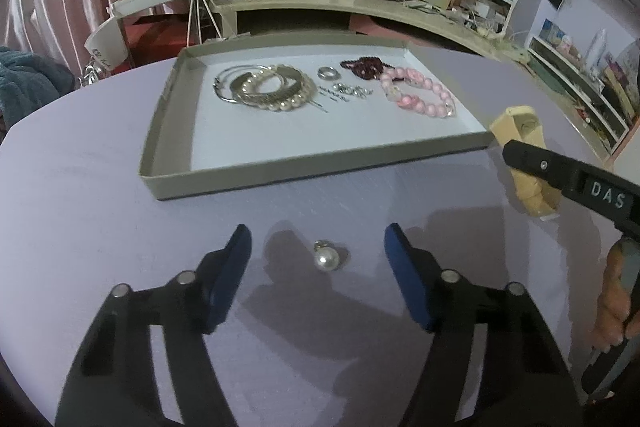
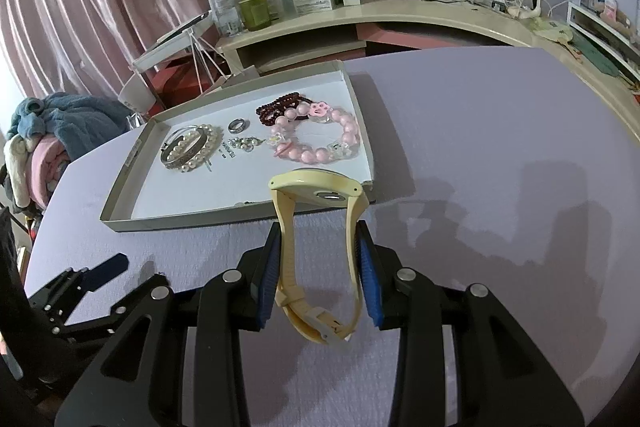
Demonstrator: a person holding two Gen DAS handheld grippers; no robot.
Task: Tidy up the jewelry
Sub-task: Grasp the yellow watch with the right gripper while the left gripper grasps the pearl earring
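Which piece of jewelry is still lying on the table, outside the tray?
The single pearl pendant, lying on the lilac table between the open left gripper's fingers. The bracelets and rings are inside the tray.

watch [image 1: 520,131] half hidden behind the right claw's black finger, hand [image 1: 616,303] cut off by the frame edge, tiny silver bits [image 1: 344,93] in the tray too small to make out, left claw [image 2: 100,275] mostly out of frame

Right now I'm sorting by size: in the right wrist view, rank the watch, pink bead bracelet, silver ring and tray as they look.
1. Tray, largest.
2. Cream watch, held in the right gripper, and pink bead bracelet: unsure, since the watch is much nearer the camera.
3. Silver ring, smallest.
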